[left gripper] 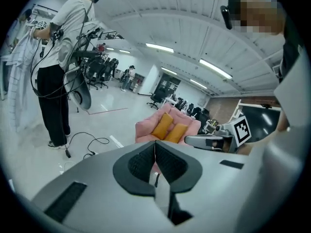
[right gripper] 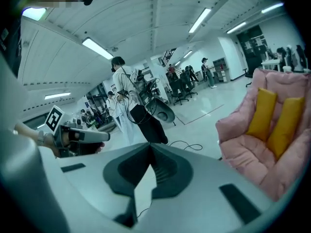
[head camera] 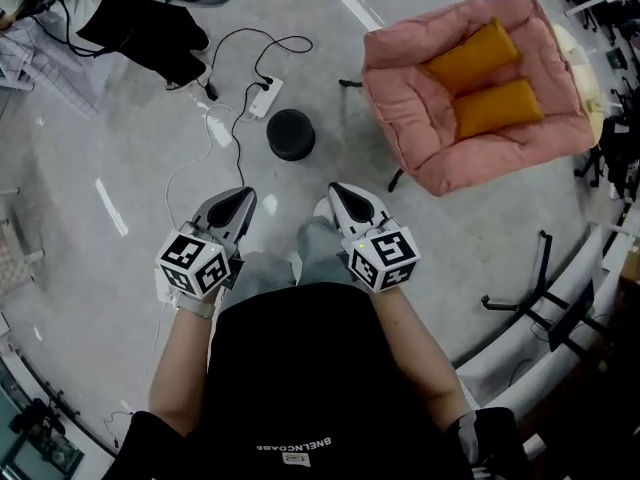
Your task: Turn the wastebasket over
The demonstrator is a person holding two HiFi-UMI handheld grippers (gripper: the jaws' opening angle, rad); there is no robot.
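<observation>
Plainly empty, jaws pressed together, the left gripper (head camera: pixel 237 203) and right gripper (head camera: pixel 343 199) point toward the dark wastebasket (head camera: pixel 291 134) on the floor just beyond. They should open before meeting its rim. A power strip (head camera: pixel 265 97) lies close left; the pink armchair (head camera: pixel 420 133) stands right.

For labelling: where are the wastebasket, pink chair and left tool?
wastebasket (head camera: pixel 291 134), head view, round top.
pink chair (head camera: pixel 396 88), head view, padded left side.
left tool (head camera: pixel 240 200), head view, between its fingertips.
</observation>
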